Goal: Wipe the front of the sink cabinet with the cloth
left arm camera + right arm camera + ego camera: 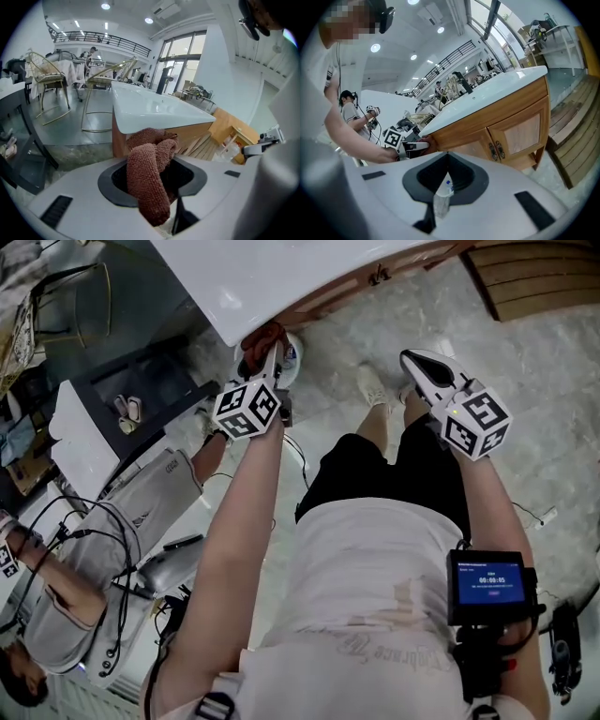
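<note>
Left claw (270,352) is clenched on the cloth (149,180). The cloth is rust-brown terry with a knobbly pile, bunched into a thick roll. One fold droops back over the claw mouth, the rest is wadded ahead of the tips. The wad sits at the corner of the cabinet (483,123), just under the lip of the white worktop (154,110). In the right gripper view it looks to be touching the wood; can't judge pressure. Right claw (442,196) is closed on nothing, well apart from the cabinet, pointing toward the doors (529,133).

My read: the wipe is at its start, at the corner end of the front. Going by position, the doors and handles (497,151) aren't reached yet. Next move needs a firm push into the wood and a sideways sweep along the rail under the worktop, then lower passes over the doors. The cloth is lumpy, so the contact patch is probably small; flattening it would cover more. The loose fold could snag on the handles.
</note>
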{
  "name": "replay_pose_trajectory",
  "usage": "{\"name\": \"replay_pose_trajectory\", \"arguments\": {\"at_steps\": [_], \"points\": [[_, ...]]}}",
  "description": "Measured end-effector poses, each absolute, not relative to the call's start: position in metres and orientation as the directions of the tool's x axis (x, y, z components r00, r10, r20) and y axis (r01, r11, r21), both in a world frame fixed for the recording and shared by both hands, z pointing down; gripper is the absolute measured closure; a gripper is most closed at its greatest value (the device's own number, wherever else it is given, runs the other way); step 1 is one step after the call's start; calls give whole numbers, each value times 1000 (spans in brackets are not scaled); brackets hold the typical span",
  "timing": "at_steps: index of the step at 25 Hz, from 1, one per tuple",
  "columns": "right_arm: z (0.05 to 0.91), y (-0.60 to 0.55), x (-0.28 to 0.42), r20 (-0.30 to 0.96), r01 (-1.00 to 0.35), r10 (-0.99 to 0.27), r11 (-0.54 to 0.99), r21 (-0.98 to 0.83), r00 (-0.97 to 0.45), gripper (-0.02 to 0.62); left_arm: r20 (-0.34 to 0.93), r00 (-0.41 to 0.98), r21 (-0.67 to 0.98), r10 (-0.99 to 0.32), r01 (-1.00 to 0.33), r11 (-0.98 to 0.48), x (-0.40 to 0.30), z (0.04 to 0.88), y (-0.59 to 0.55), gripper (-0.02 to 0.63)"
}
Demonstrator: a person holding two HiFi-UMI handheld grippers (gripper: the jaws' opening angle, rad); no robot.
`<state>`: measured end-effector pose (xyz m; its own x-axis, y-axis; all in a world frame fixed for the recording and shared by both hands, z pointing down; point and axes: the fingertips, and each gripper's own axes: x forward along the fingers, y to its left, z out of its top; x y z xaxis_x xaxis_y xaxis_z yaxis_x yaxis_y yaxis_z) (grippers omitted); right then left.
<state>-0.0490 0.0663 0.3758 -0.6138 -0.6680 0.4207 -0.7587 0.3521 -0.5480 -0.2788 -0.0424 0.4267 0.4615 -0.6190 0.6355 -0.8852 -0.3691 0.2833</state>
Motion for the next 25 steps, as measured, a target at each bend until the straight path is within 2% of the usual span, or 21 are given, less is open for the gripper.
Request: {"name": "replay_pose_trajectory", "arguments": {"at_steps": [9,17,25], "points": [[388,67,-57,410,-746,-665,349,-567,-624,583,661,440,269,-608,-895,-355,-279,439,-49,428],[391,71,-48,413,-750,-684,304,-588,-601,583,633,499,267,-591,-858,-439,-229,408,-55,428],[398,76,-49,402,-740,-691,292,-606,-601,583,659,506,291,-557,-854,-432,-197,397,-58,428]]}}
